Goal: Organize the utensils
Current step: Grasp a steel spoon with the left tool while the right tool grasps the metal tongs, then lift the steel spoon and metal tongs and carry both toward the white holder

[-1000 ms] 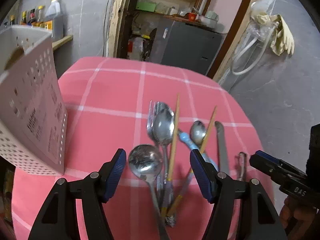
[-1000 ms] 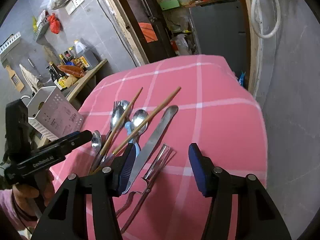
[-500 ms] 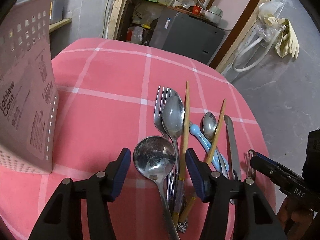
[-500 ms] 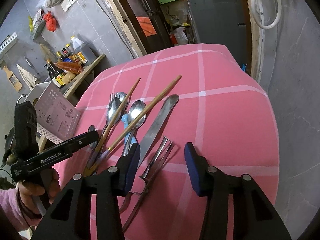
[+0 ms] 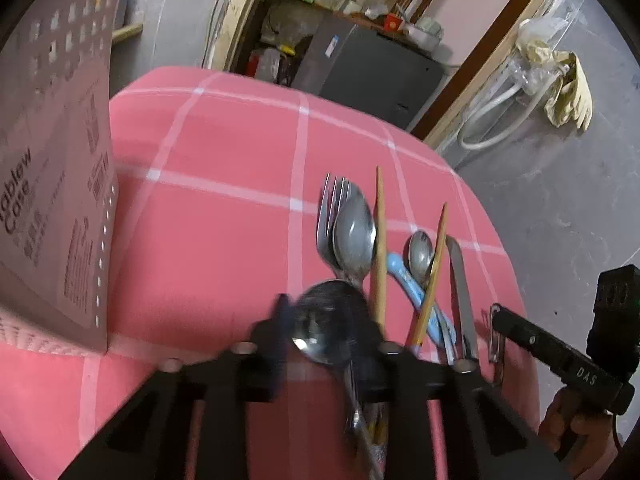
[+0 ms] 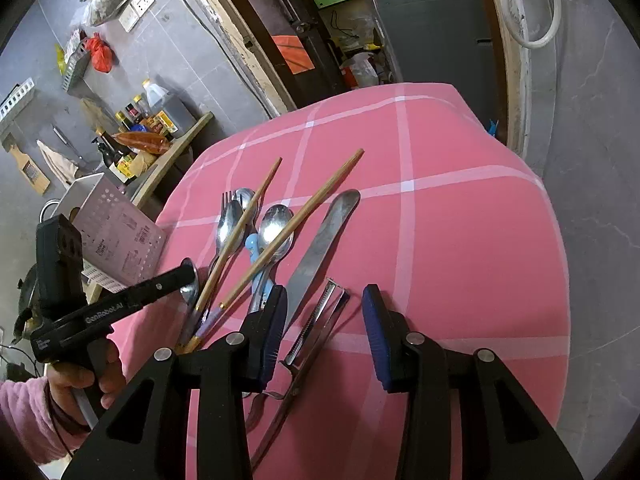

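Utensils lie in a row on the pink checked tablecloth [image 5: 224,216]: a fork [image 5: 329,208], a spoon [image 5: 354,236], two wooden chopsticks [image 5: 379,240], a blue-handled spoon [image 5: 421,256], a knife [image 5: 460,280] and a peeler [image 6: 320,320]. My left gripper [image 5: 328,328], blurred by motion, has its jaws close around the round ladle spoon [image 5: 332,324]. My right gripper [image 6: 324,328] is open, its jaws either side of the peeler. The left gripper's side shows in the right wrist view [image 6: 120,304].
A perforated white utensil holder [image 5: 52,184] stands at the table's left; it also shows in the right wrist view [image 6: 116,236]. A shelf with bottles [image 6: 136,140] is behind it. Beyond the table are a doorway and a grey cabinet [image 5: 368,64].
My left gripper has narrowed its jaws around the ladle spoon and moved down toward it. My right gripper has narrowed a little over the peeler.
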Demonstrator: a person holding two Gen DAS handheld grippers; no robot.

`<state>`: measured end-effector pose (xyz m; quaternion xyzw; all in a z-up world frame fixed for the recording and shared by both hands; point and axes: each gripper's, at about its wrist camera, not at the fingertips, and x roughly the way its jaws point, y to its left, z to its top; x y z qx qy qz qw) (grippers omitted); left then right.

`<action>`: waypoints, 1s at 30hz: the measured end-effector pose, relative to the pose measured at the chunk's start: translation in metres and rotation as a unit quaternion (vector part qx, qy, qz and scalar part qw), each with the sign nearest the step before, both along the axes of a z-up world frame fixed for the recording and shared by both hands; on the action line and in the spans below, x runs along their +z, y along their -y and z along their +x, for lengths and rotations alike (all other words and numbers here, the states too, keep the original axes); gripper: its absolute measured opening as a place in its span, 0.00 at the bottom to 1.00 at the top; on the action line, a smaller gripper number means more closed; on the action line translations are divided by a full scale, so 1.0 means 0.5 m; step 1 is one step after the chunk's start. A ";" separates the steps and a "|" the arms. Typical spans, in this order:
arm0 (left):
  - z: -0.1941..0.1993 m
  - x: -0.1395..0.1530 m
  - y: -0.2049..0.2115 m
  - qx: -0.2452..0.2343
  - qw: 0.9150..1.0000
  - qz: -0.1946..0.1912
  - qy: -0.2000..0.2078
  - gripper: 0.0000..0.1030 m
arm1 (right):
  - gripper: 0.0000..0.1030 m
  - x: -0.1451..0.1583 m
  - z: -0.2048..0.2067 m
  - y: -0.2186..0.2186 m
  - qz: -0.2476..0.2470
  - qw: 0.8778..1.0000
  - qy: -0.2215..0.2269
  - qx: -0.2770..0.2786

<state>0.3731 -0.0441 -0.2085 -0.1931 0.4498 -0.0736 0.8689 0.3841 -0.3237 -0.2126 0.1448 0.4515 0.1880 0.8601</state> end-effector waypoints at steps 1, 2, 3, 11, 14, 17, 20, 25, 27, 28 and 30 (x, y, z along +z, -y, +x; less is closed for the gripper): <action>-0.003 0.000 0.001 0.000 1.000 0.003 0.000 0.18 | 0.34 0.000 0.001 0.001 0.000 1.000 -0.001 0.001; -0.006 0.000 0.000 -0.002 1.000 0.005 0.000 0.17 | 0.34 -0.001 0.002 0.001 0.000 1.000 -0.001 0.002; -0.008 0.000 0.001 -0.004 1.000 0.005 -0.001 0.17 | 0.34 0.000 0.003 -0.001 -0.002 1.000 -0.002 0.003; -0.005 0.024 0.016 -0.024 1.000 0.011 -0.006 0.03 | 0.18 0.000 0.017 -0.008 -0.038 0.999 -0.021 0.003; -0.006 0.035 0.029 -0.043 0.999 0.016 -0.003 0.03 | 0.17 0.002 0.019 0.000 -0.025 0.999 -0.028 -0.003; -0.008 0.042 0.033 -0.051 0.999 0.010 -0.005 0.03 | 0.15 0.008 0.011 0.005 -0.009 0.999 -0.029 -0.012; -0.017 0.056 0.036 -0.059 0.998 0.015 -0.001 0.03 | 0.15 0.020 -0.009 0.004 -0.007 1.000 -0.018 -0.018; -0.046 0.101 0.050 -0.069 0.996 0.045 0.029 0.03 | 0.14 0.073 -0.050 -0.001 -0.020 0.999 0.024 -0.024; -0.056 0.124 0.054 -0.072 0.995 0.054 0.042 0.03 | 0.13 0.101 -0.066 -0.002 -0.027 0.998 0.042 -0.029; -0.060 0.135 0.052 -0.072 0.995 0.058 0.049 0.03 | 0.13 0.116 -0.074 -0.001 -0.028 0.998 0.051 -0.033; -0.072 0.160 0.047 -0.070 0.994 0.061 0.065 0.03 | 0.12 0.149 -0.090 0.000 -0.034 0.996 0.071 -0.040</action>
